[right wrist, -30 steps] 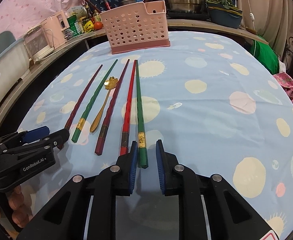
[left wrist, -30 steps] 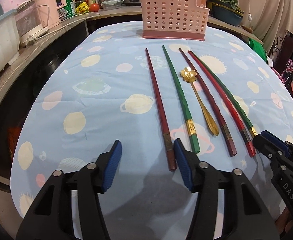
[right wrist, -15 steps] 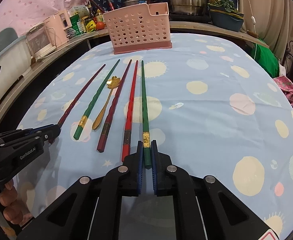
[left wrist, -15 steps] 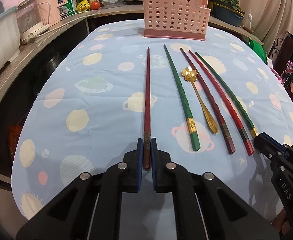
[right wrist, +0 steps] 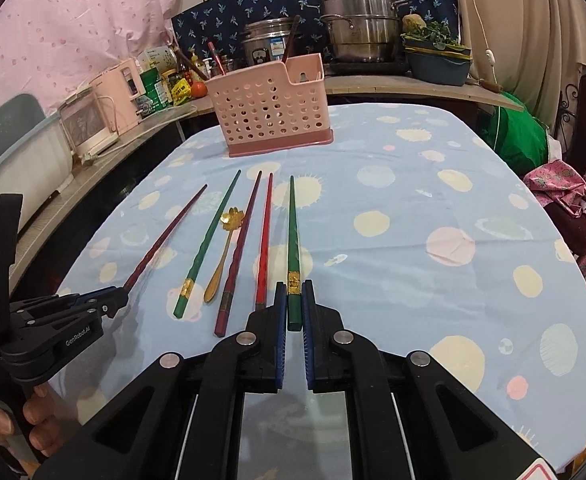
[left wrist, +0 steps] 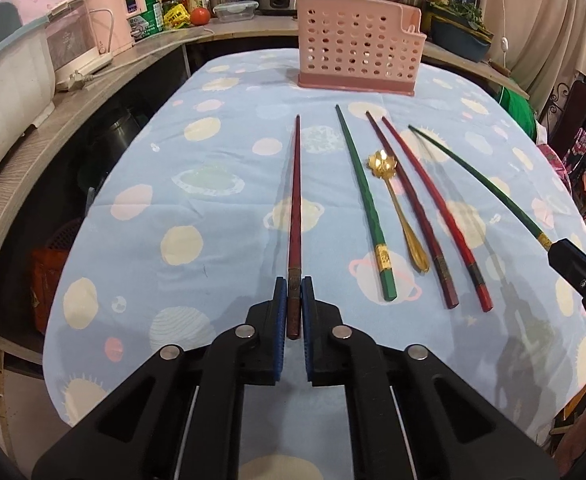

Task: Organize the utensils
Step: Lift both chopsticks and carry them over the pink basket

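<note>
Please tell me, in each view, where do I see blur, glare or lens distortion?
Left wrist view: the green chopstick held at the right looks smeared by motion, the gold spoon bowl glares, and the fisheye bends the counter edge. Right wrist view: mostly sharp, with dark rounded corners and the tablecloth bulging outward.
</note>
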`<state>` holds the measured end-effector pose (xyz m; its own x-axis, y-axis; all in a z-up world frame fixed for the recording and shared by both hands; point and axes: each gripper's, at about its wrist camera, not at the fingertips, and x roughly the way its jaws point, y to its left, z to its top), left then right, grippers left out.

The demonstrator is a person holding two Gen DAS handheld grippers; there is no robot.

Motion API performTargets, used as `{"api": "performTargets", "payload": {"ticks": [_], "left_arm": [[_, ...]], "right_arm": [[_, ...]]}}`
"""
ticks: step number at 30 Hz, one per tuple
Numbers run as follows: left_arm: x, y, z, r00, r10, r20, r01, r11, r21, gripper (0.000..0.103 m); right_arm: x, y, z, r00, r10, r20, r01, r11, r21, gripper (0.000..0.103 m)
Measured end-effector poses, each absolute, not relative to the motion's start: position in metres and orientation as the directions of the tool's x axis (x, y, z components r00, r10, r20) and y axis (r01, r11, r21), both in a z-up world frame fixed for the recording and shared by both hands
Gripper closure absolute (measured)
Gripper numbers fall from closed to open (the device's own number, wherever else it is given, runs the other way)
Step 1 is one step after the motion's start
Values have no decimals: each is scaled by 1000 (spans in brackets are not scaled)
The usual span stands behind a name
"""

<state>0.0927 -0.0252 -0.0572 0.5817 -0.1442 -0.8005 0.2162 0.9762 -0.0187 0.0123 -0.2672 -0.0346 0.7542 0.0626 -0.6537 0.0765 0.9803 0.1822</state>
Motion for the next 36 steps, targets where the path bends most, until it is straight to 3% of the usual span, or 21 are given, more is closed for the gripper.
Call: {"api": "performTargets", "payload": {"ticks": [19,36], "left_arm": [[119,-5,65,747,-184,-639,199,979,-50,96],[188,-14,153,798,-259,-544,236,965,-113,96]], "right_arm": [[25,-313,72,883,5,-470,102,974,202,96],[87,-330,136,927,80,-367,25,962,272,96]]}}
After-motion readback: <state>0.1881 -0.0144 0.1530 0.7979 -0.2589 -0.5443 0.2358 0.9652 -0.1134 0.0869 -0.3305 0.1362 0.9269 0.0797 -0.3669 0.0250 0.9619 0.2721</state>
